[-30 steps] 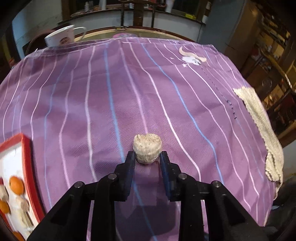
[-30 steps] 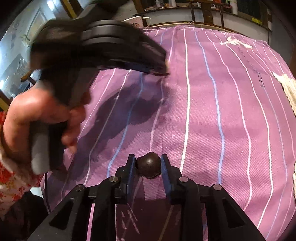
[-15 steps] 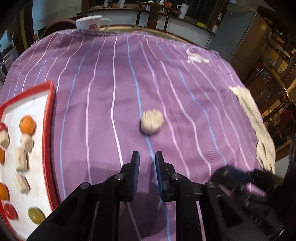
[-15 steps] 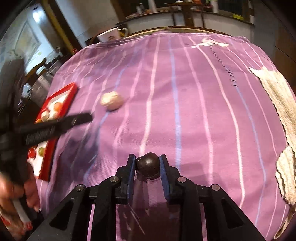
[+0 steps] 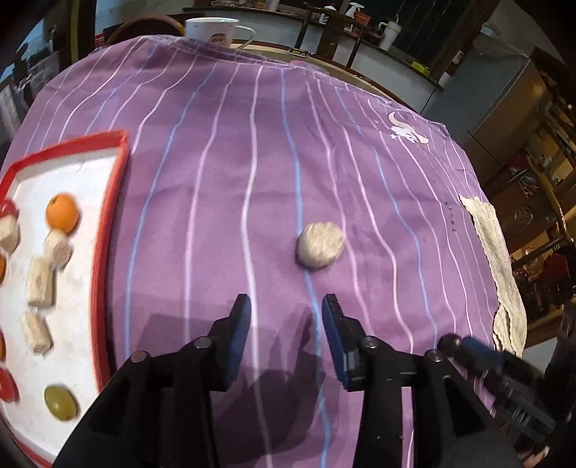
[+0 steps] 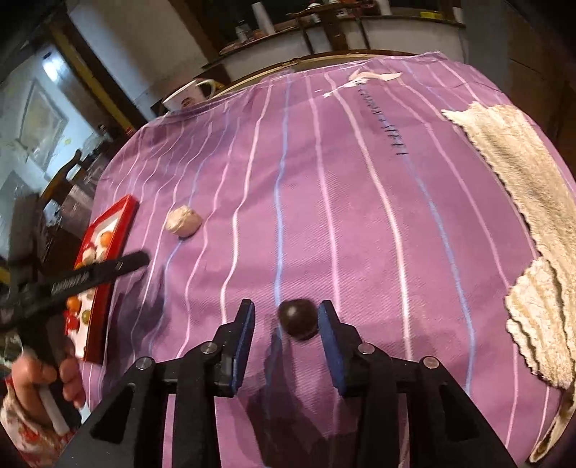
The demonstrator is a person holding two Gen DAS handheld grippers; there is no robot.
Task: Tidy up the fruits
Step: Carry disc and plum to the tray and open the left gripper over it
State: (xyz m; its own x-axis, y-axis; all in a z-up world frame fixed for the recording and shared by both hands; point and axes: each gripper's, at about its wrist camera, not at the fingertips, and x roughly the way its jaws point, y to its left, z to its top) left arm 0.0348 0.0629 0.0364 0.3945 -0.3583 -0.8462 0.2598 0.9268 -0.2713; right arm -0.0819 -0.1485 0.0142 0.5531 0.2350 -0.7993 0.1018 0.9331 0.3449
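Fruits lie close to both of my grippers. My right gripper (image 6: pixel 286 316) has just been opening, and a small dark round fruit (image 6: pixel 298 318) sits between its fingers on the purple striped cloth (image 6: pixel 324 201). The fruit is right beside the right finger, with a clear gap to the left finger. I am not squeezing it.

My left gripper (image 5: pixel 285 306) has just been opening too, and nothing is between its fingers. A pale beige round fruit (image 5: pixel 319 244) lies on the cloth a little way ahead of it, apart from the tips.

Further to the left is a red tray (image 5: pixel 108 230) with a white floor. In it I see an orange fruit (image 5: pixel 62 212), a green olive-like fruit (image 5: pixel 60 402), some red ones at the edge, and a few pale beige chunks (image 5: pixel 40 280).

From my right gripper's camera I can see my left hand (image 6: pixel 39 374) holding the other gripper's handle near the tray.

A cream towel (image 6: pixel 529 216) lies at the right edge of the tabletop. A white mug (image 5: pixel 212 31) stands at the far edge, past the cloth.
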